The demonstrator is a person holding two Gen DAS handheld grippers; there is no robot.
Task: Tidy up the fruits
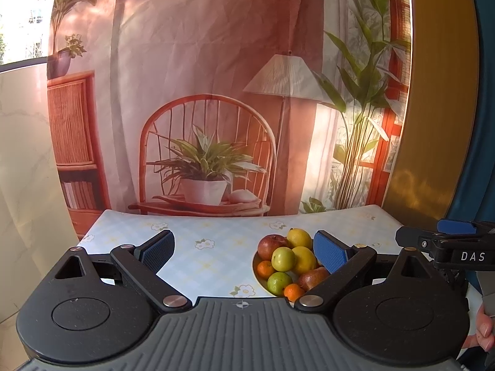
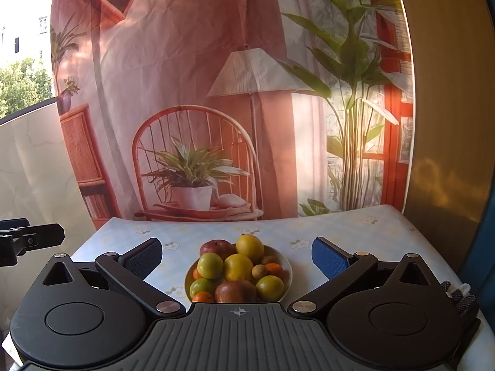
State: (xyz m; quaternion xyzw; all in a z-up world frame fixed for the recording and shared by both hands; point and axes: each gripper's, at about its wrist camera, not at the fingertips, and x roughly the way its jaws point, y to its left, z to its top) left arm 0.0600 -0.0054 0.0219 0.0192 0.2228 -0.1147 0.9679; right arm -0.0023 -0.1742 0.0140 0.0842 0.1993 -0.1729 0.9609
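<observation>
A white plate (image 2: 286,261) (image 1: 256,270) heaped with fruit sits on the table. It holds red apples (image 2: 216,247), yellow lemons (image 2: 250,247), green fruits (image 2: 210,266), small oranges (image 2: 273,268) and a kiwi (image 2: 259,270). My right gripper (image 2: 238,258) is open, its fingers standing either side of the plate and short of it. My left gripper (image 1: 246,252) is open too, and the plate lies beyond its right finger pad (image 1: 329,252). In the left wrist view the lemons (image 1: 299,238), a red apple (image 1: 272,245) and a green fruit (image 1: 283,259) show clearly.
The table (image 2: 355,232) has a pale blue checked cloth with flower prints. A printed backdrop (image 2: 216,108) of a room hangs right behind its far edge. The right gripper (image 1: 445,244) and a hand (image 1: 484,330) show at the right edge of the left wrist view.
</observation>
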